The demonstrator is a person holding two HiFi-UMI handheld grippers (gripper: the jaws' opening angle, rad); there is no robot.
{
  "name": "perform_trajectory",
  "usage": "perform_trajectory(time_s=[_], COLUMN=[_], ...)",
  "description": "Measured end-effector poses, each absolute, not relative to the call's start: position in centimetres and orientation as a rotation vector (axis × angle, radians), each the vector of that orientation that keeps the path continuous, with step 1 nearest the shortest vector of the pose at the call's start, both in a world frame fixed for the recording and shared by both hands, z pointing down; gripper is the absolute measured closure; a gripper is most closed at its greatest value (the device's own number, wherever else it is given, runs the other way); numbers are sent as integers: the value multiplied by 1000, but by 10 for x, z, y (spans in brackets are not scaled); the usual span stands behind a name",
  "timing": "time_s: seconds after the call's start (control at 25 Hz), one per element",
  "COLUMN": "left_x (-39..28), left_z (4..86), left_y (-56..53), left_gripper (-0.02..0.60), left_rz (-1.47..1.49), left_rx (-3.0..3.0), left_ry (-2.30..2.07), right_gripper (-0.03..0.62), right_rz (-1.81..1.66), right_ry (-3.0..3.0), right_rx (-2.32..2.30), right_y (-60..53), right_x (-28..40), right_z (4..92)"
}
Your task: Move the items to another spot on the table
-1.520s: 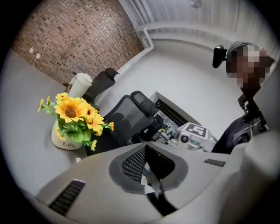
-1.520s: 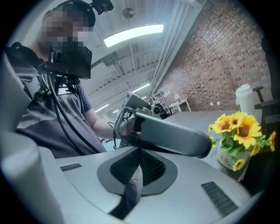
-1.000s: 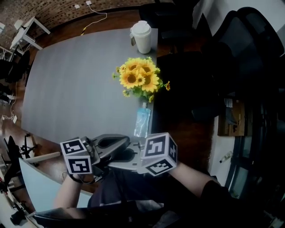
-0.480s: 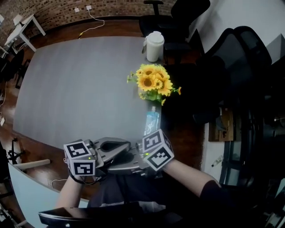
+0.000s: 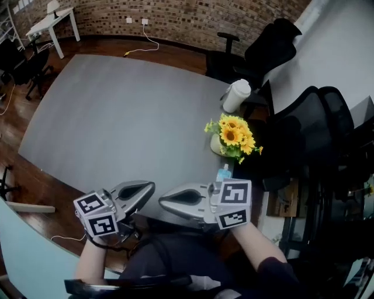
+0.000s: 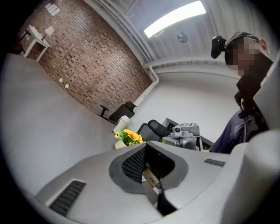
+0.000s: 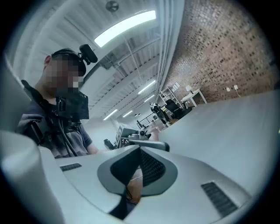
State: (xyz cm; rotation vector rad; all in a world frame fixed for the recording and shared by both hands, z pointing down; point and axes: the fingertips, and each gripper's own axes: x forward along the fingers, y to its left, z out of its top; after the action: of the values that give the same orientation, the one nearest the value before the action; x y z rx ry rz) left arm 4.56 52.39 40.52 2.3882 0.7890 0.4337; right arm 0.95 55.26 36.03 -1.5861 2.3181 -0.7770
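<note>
A bunch of yellow sunflowers in a pale pot [image 5: 232, 135] stands near the right edge of the grey table [image 5: 117, 122]. A white lidded cup [image 5: 236, 95] is behind it and a clear water bottle [image 5: 222, 173] lies in front of it. My left gripper [image 5: 152, 187] and right gripper [image 5: 162, 202] hover at the table's front edge, tips facing each other, both shut and holding nothing. In the left gripper view the left gripper [image 6: 145, 145] points past the sunflowers [image 6: 128, 137], the cup [image 6: 122, 123] and the right gripper's cube [image 6: 186, 133]. The right gripper [image 7: 140, 149] looks along the bare tabletop.
Black office chairs [image 5: 270, 49] stand beyond the table's far right corner and along its right side [image 5: 312, 122]. A brick wall [image 5: 175, 17] runs behind, with a white desk [image 5: 54, 18] at the far left and a cable on the wooden floor.
The two grippers, overlapping before, have swung apart and now face tip to tip. The head view has lifted toward the wall. Flowers, cup and bottle stay in place on the table.
</note>
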Motion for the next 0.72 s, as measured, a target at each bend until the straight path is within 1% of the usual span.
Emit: perform_trajectory(time_s=[0.16,0.32,0.56,0.72], left_x=[37,31,32,31], left_z=[408,406,383,382], left_y=[514,515,521,539], left_gripper=[572,572,572,572], left_rz=[396,387,339,339], left_rx=[2413,2457,2527,2524], left_ry=[728,660,471,338], right_gripper=[613,612,612,612], right_rz=[-721,-700,-621,-567], right_ry=[2364,2455,2540,2553], right_rx=[-1691,-1728,-1610,-1490], right_y=[547,546,558,582], right_x=[23,19,12,9], right_z=[353,360,355,343])
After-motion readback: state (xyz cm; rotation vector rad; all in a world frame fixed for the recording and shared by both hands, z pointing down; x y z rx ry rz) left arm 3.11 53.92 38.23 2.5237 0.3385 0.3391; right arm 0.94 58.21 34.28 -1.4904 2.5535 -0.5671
